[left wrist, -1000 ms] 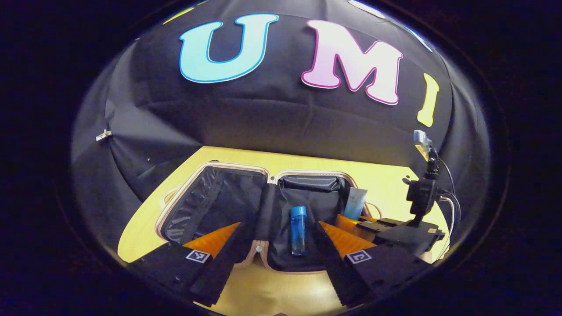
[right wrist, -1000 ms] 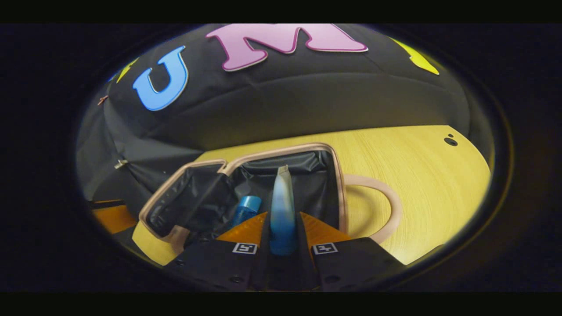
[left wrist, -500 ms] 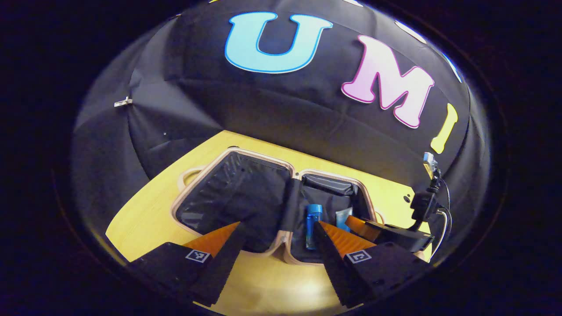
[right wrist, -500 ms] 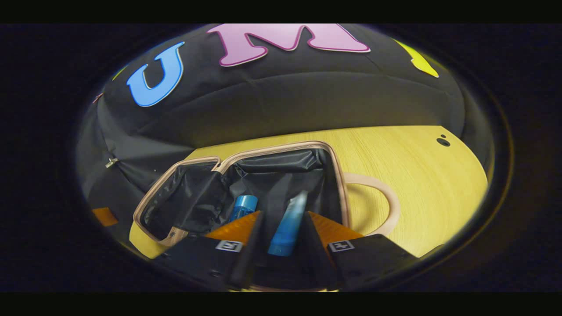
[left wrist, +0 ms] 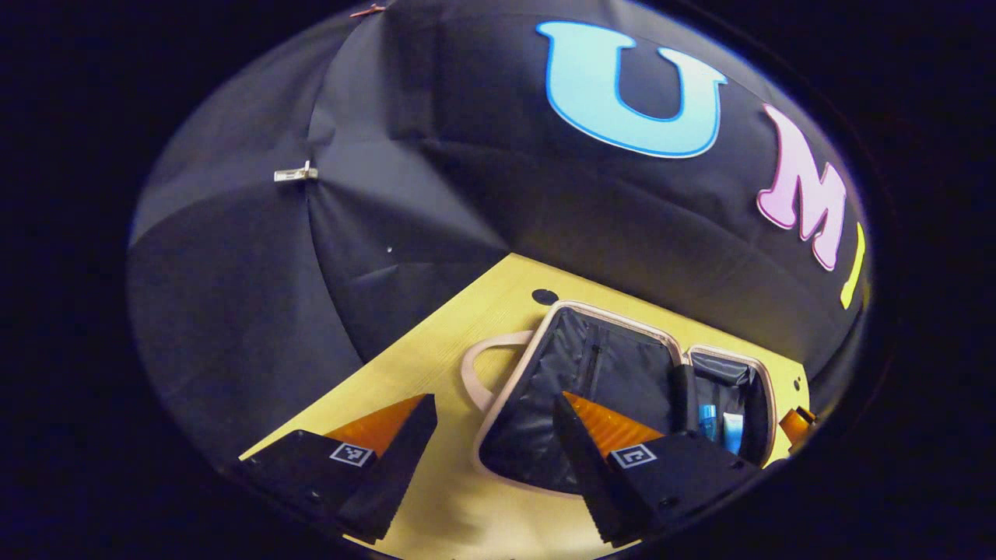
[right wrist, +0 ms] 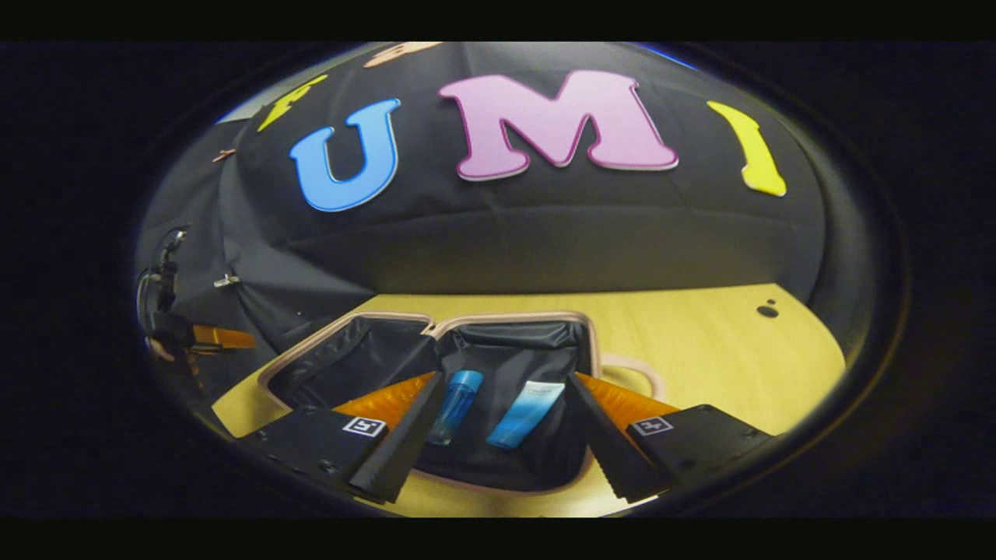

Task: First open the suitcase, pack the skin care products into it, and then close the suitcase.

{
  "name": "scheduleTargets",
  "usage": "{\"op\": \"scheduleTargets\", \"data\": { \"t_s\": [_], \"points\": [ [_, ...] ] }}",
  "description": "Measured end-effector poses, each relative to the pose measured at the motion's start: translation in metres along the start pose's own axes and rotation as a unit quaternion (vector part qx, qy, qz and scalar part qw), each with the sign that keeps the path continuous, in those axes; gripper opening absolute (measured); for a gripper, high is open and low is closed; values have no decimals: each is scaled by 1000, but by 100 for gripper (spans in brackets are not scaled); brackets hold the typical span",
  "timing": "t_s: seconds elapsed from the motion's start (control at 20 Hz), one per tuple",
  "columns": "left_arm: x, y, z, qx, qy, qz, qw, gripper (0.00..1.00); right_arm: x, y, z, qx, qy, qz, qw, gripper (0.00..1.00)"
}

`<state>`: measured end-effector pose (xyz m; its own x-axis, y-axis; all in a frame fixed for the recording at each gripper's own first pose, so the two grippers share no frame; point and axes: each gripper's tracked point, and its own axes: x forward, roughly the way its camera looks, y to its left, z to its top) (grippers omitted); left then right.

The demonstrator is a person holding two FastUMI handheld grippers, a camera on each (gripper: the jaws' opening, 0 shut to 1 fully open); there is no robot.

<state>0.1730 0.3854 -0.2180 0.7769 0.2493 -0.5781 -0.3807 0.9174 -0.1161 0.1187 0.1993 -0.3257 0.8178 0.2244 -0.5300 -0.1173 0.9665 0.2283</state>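
Packing looks finished, as far as you can judge: the suitcase (right wrist: 498, 342) lies open flat on the counter (right wrist: 716, 350), and the two skin care products are inside it. What is left for you is the closing, and I see no product on the bare counter.

The suitcase sits near the front edge of the counter, with its two halves side by side. In the right gripper view, the half on the left (right wrist: 350, 362) holds nothing that you can see, and the half on the right carries both products. The round handle (right wrist: 634, 373) lies flat on the counter, at the side of the filled half.

Your right gripper (right wrist: 502, 435) hovers over the filled half with its fingers spread wide and nothing between them. The blue tube (right wrist: 525, 414) and the blue bottle (right wrist: 455, 406) lie just beside each other below this gap, apart from both fingers.

Your left gripper (left wrist: 490, 435) is also spread wide and holds nothing. It hangs by the unfilled half (left wrist: 591, 389), near the other handle (left wrist: 482, 365).
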Motion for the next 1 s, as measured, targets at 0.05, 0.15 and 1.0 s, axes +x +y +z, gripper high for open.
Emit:
{"op": "scheduleTargets", "data": {
  "t_s": [0.05, 0.15, 1.0],
  "points": [
    [11, 6, 1, -23, 12, -14, 1000, 89, -12, -6, 0, -11, -12, -7, 1000, 98],
    [46, 18, -6, -46, 39, -23, 998, 94, -33, -18, -4, -28, -29, -21, 999, 97],
    [139, 26, -6, -181, 131, -81, 971, 15, -56, -72, 3, -56, -39, -95, 993, 97]
  ]
}}
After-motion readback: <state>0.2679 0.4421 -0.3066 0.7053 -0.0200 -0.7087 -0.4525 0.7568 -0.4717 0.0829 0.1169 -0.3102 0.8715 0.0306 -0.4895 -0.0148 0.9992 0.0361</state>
